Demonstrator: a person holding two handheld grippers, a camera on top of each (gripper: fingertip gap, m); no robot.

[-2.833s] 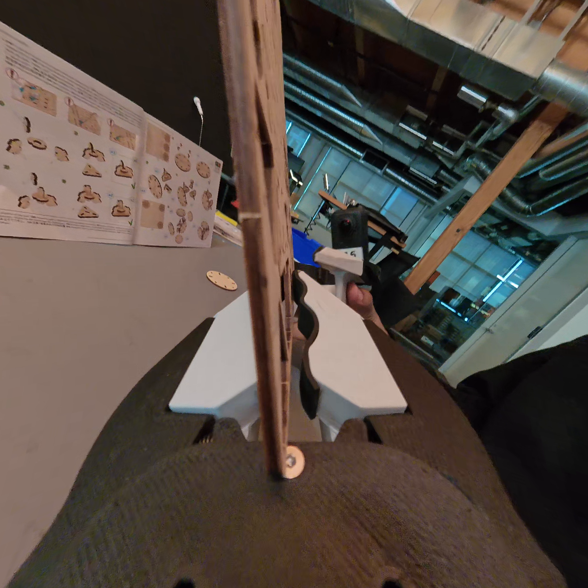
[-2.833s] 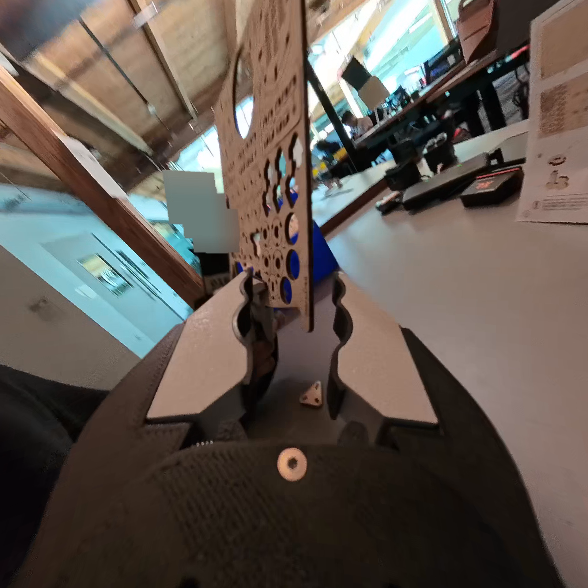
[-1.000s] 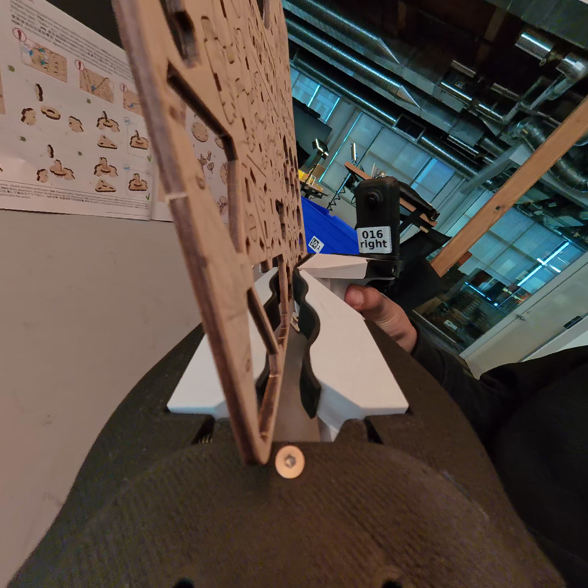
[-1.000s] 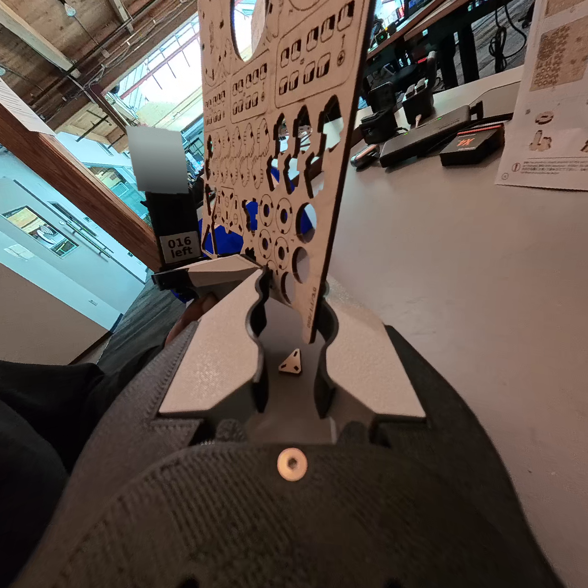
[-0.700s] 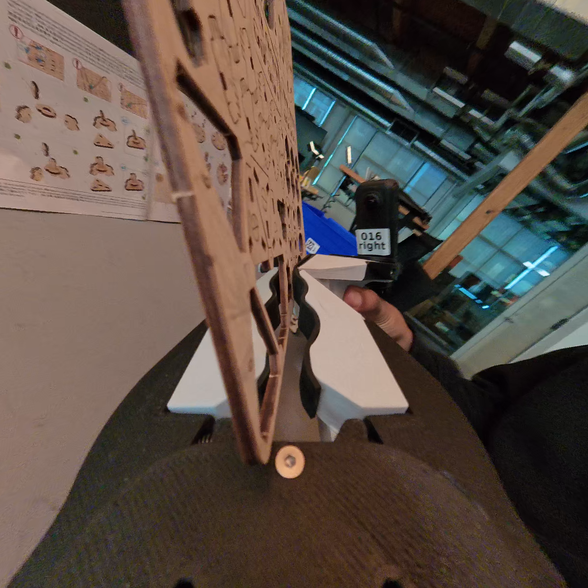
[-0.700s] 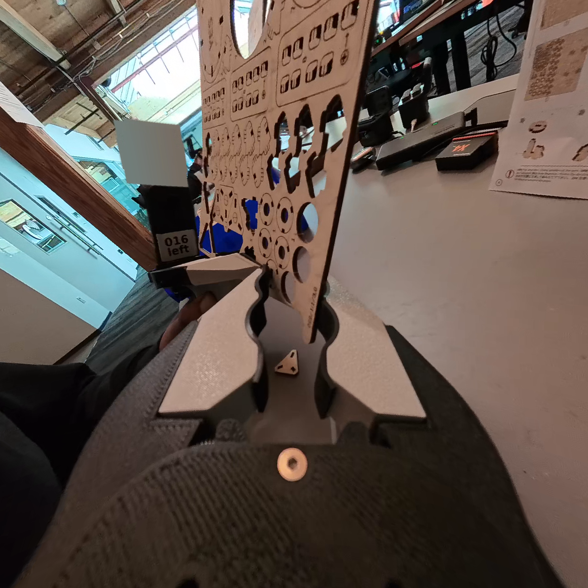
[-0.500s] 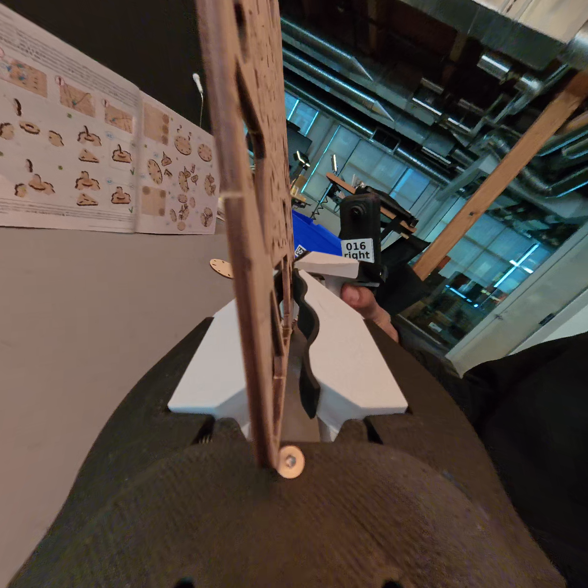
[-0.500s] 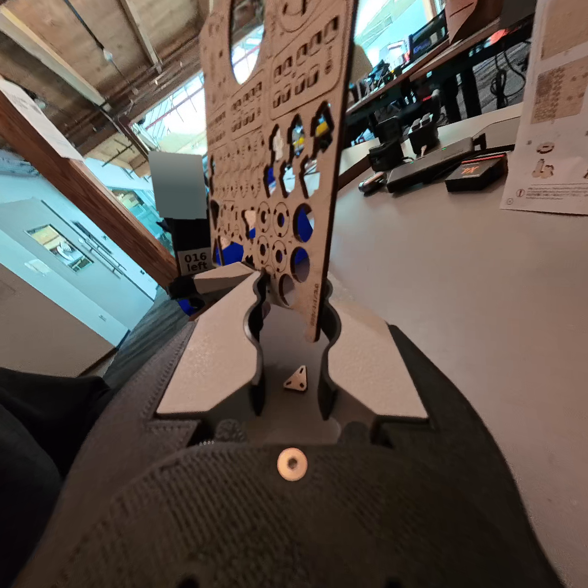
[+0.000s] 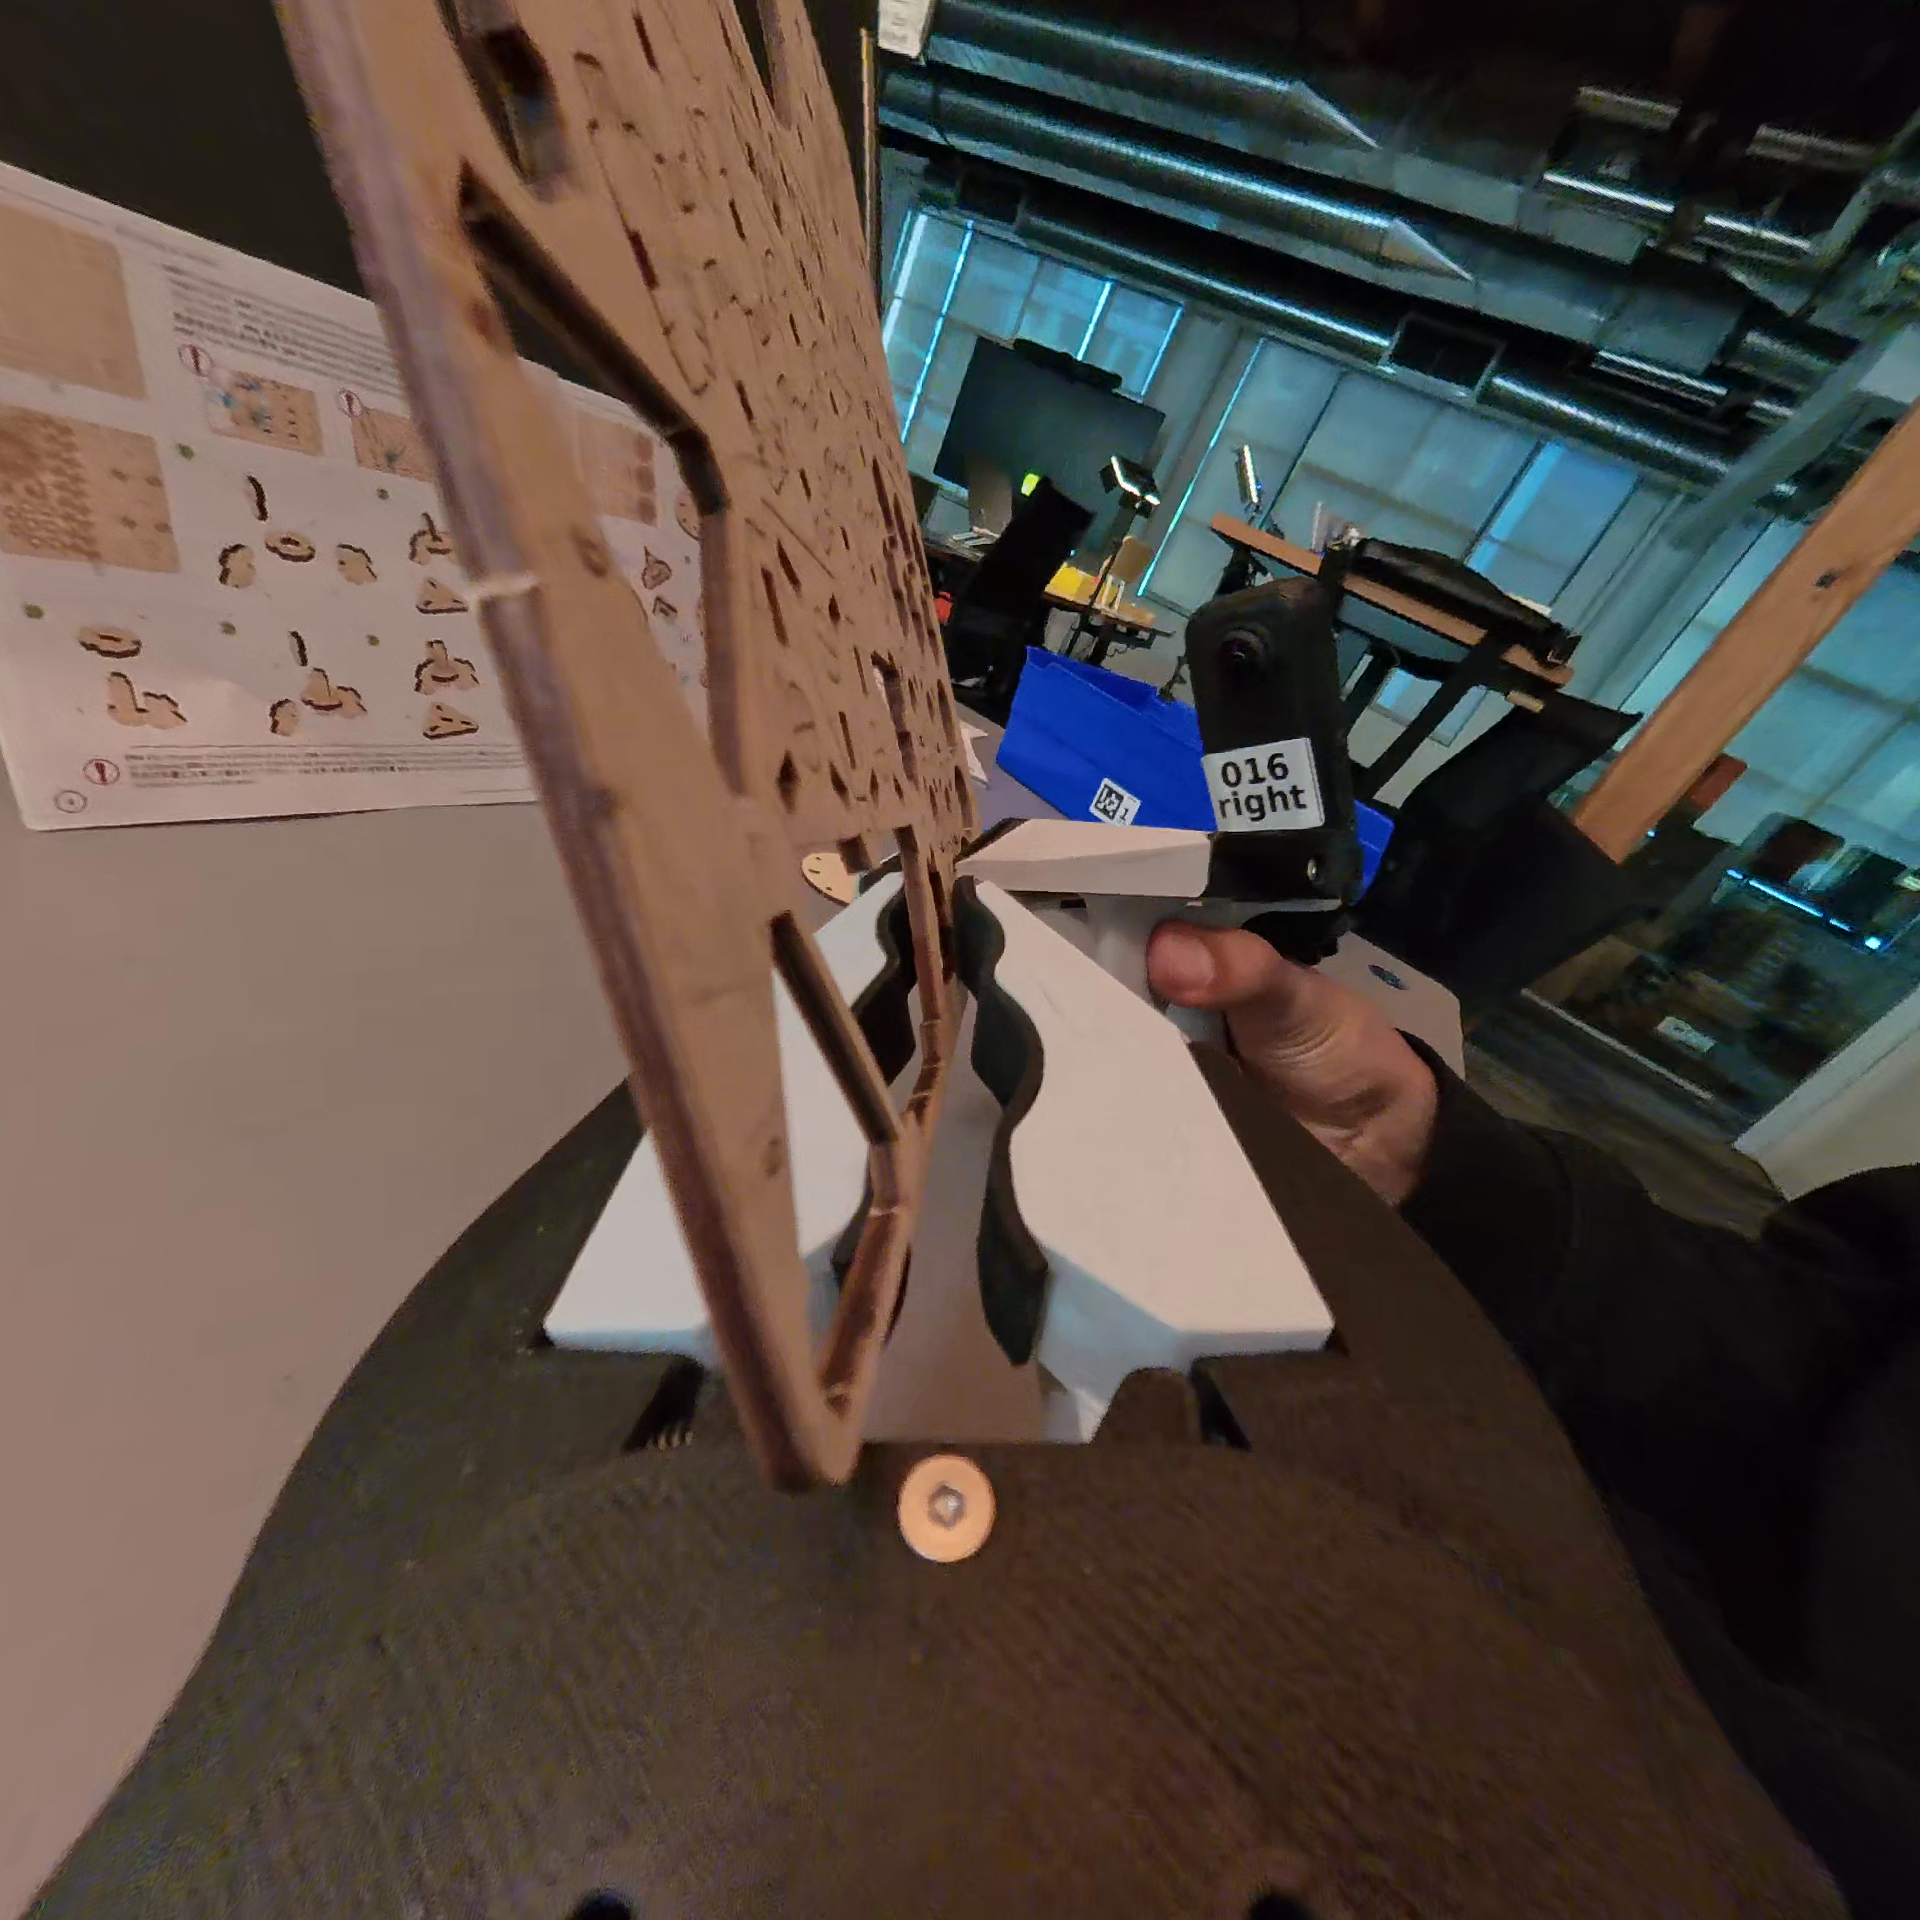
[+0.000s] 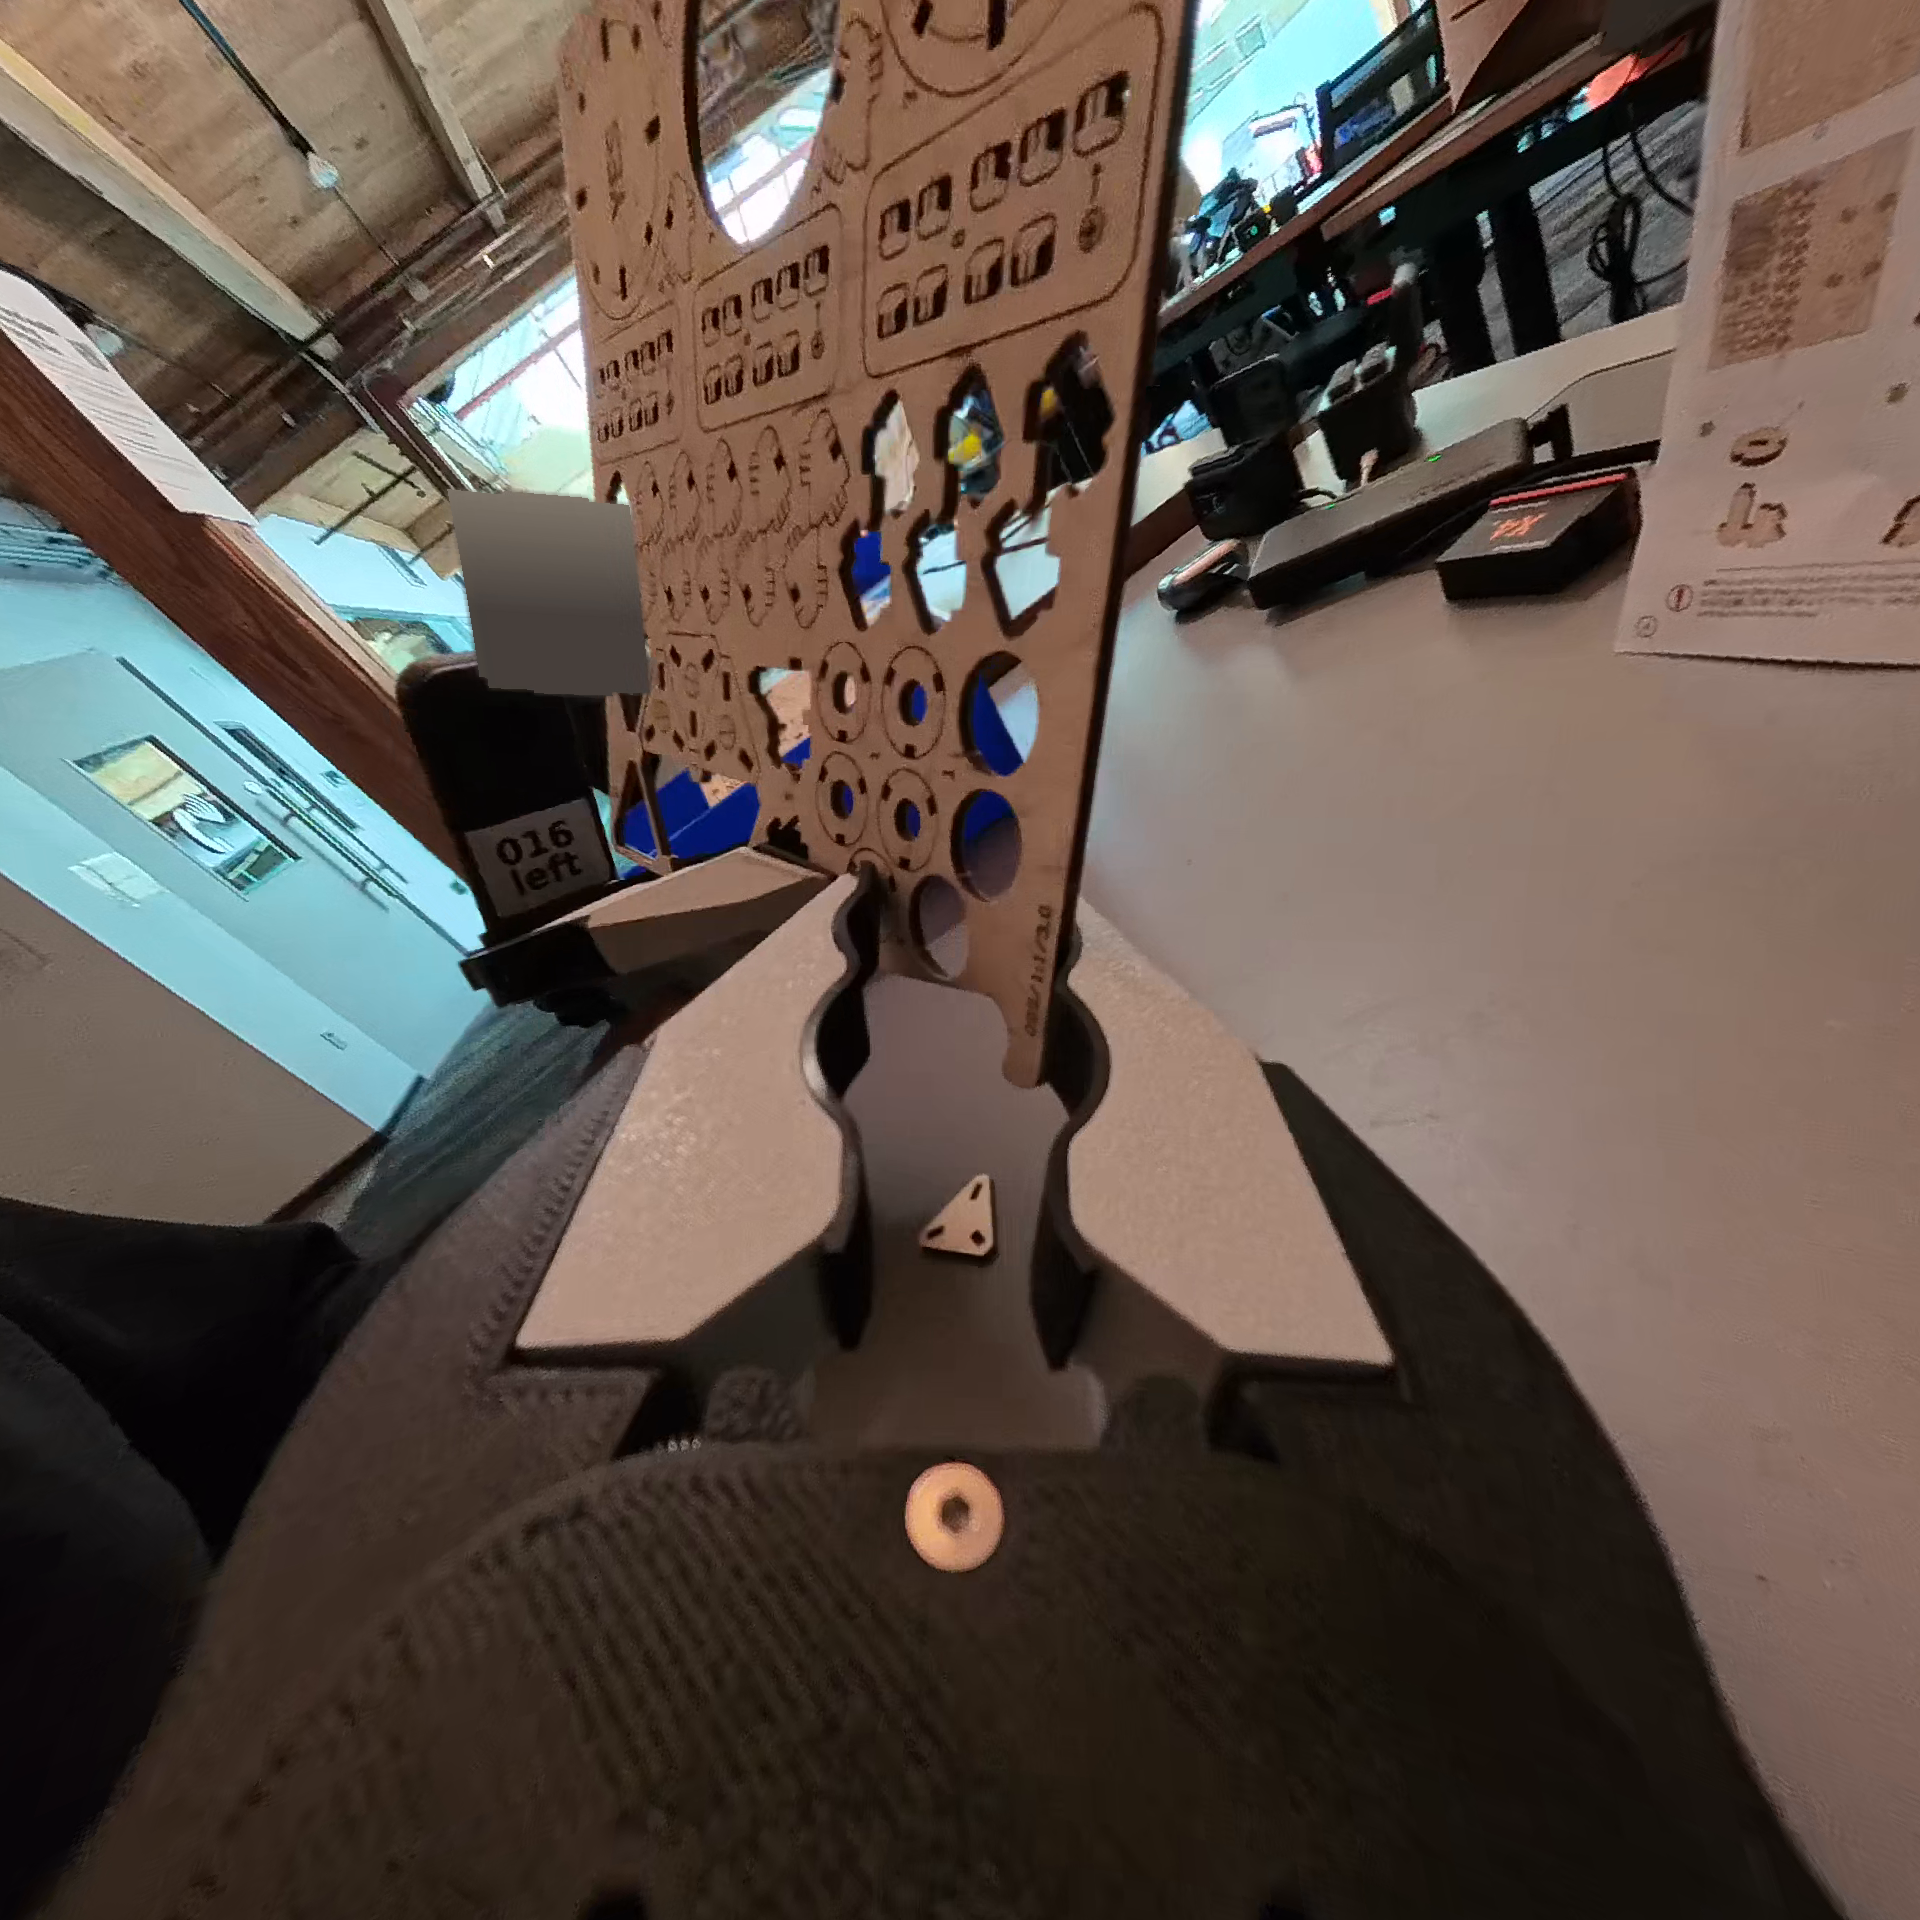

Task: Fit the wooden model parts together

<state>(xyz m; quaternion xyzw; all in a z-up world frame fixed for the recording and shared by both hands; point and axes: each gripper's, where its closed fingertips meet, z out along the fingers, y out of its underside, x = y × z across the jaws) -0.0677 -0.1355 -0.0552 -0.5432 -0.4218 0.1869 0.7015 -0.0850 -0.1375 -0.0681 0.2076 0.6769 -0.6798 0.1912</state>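
My left gripper (image 9: 940, 920) is shut on the lower edge of a thin laser-cut wooden sheet (image 9: 665, 540) and holds it upright above the grey table (image 9: 260, 1039). The sheet (image 10: 883, 416) has many cut-out shapes and several empty holes. My right gripper (image 10: 966, 935) is open, with the sheet's lower corner standing between its fingers. Its left fingertip (image 10: 854, 894) touches the sheet's face at a small ring piece. In the left wrist view the right gripper's fingertip (image 9: 997, 847) meets the sheet from the right. A small triangular wooden piece (image 10: 961, 1221) lies on the table between the right fingers.
A small round wooden disc (image 9: 831, 873) lies on the table behind the sheet. Printed assembly sheets (image 9: 208, 582) (image 10: 1808, 312) stand at the back. A blue bin (image 9: 1101, 738) sits beyond. Black devices (image 10: 1455, 520) lie at the table's far side. Less than 4 cm separates the two grippers' tips.
The sheet has turned in the left wrist view from edge-on to showing its face. The right gripper has shifted so its left fingertip now meets the sheet.
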